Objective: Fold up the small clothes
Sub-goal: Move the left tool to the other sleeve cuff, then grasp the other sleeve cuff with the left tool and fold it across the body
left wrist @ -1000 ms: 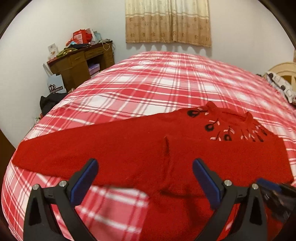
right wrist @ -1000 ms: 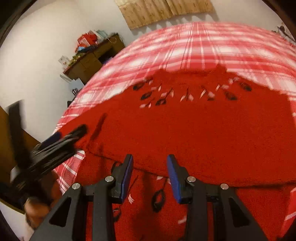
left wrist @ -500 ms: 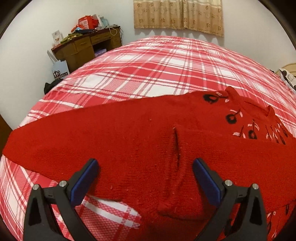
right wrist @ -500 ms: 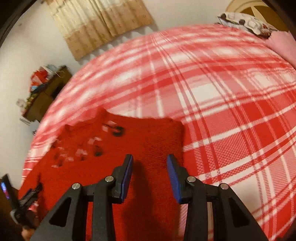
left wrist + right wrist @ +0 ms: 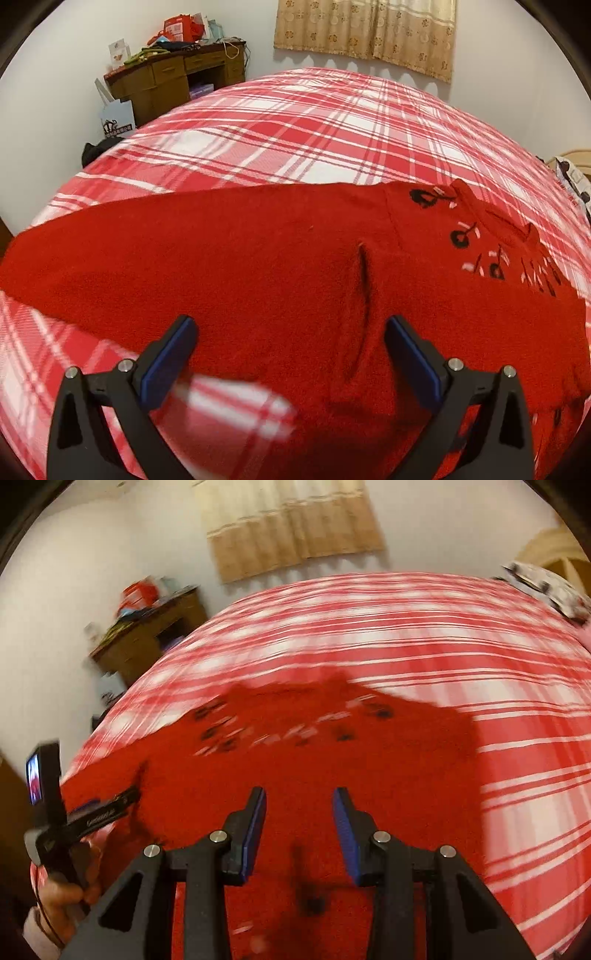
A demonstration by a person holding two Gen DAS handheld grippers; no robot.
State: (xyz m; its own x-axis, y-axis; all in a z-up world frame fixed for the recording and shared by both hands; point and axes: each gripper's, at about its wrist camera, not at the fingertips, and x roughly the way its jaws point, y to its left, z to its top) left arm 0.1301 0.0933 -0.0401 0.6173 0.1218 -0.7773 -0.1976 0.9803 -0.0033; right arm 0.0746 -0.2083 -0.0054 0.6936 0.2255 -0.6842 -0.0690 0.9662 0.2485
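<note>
The red sweater [image 5: 280, 266] lies spread on the plaid bed [image 5: 332, 122]; both tools, left [image 5: 291, 350] and right [image 5: 299, 823], hover open above it, empty; I judge folding barely begun; next needs gripping a sleeve edge.

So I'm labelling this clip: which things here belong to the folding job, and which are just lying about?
Job:
- red sweater, spread on the plaid bed
- left gripper, open over it
- right gripper, open over it

Lying about:
- desk with clutter on top
- paper bag beside the desk
- curtain
- pillow at the bed's far edge
</note>
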